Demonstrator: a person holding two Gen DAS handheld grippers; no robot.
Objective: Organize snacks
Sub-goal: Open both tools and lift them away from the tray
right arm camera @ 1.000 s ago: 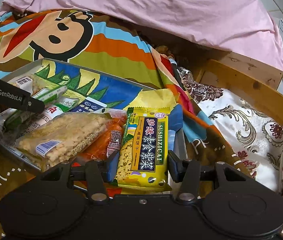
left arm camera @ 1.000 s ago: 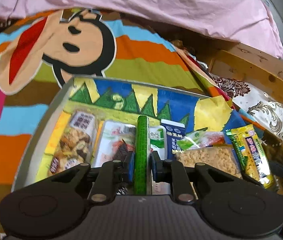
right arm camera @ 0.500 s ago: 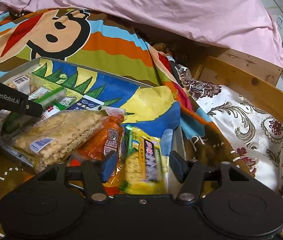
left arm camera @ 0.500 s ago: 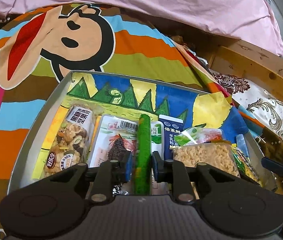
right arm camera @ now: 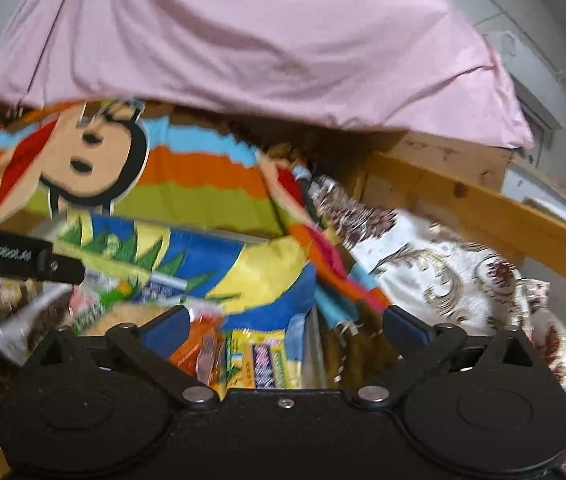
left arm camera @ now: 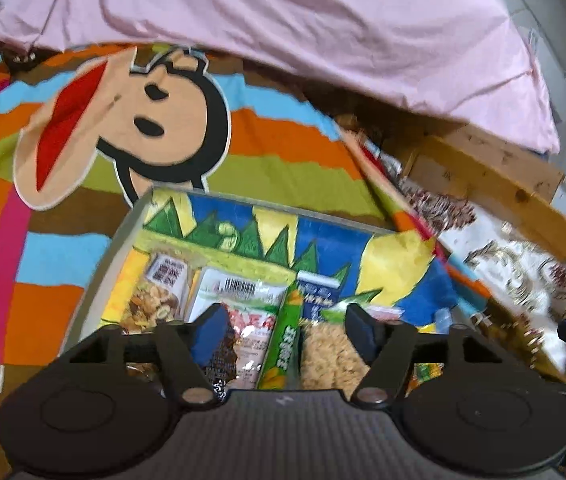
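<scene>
A pink sheet is draped across the far side of the scene, and below it a striped cartoon blanket is spread out. A wooden bed frame and a floral cloth are seen at the right.

On the blanket a grey tray lined with a printed paper is set, and the snacks are laid in a row along its near edge. From the tray's left edge to its right, a nut packet, a white barcode packet, a green stick pack, a blue carton and a clear bag of crisp noodles are ranged. Toward the tray's right edge an orange packet and a yellow seaweed snack pack are seen in the right wrist view.

The left gripper is held above the near edge; its jaws have just been opening and are released, with the green stick pack lying between them but apart from both pads. The right gripper is held over the tray's right edge; its jaws have just been opening and are spread wide, the yellow seaweed snack pack lying loose below them, ungripped.
</scene>
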